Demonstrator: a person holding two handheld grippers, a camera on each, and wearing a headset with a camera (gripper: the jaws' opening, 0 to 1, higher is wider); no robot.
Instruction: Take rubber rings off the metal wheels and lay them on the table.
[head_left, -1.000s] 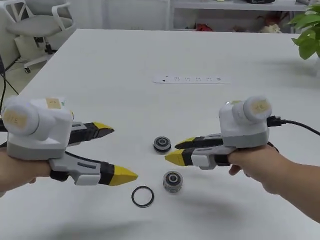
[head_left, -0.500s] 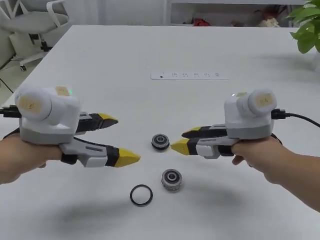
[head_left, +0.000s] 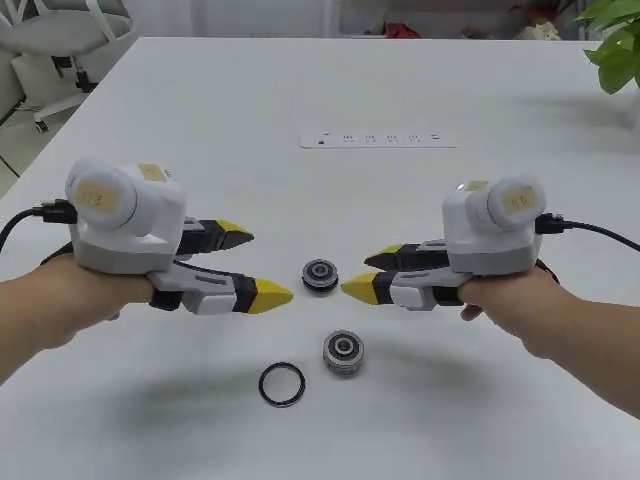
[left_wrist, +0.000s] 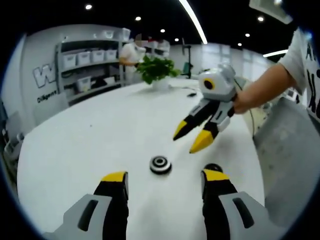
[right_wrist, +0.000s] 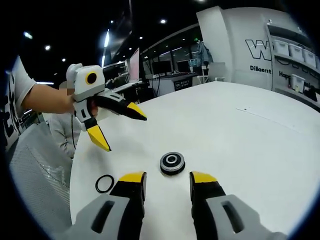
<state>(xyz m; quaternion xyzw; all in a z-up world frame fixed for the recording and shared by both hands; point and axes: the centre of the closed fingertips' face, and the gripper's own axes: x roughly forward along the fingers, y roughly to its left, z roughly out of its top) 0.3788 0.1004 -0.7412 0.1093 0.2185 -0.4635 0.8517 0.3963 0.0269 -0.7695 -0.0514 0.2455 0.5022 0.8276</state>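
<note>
I hold my left gripper (head_left: 268, 266) and right gripper (head_left: 356, 276) over the white surface (head_left: 300, 100), each with its yellow-tipped fingers apart and empty. They point at each other across a dark-rimmed round metal wheel (head_left: 320, 274) lying flat between them. Nearer me lie a silvery-rimmed metal wheel (head_left: 343, 352) and, just beside it, a thin black rubber ring (head_left: 282, 384), loose and flat.

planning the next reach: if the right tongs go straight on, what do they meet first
Probably the farther metal wheel, lying dead ahead of the right tongs; they may pass just over it, height is unclear.
</note>
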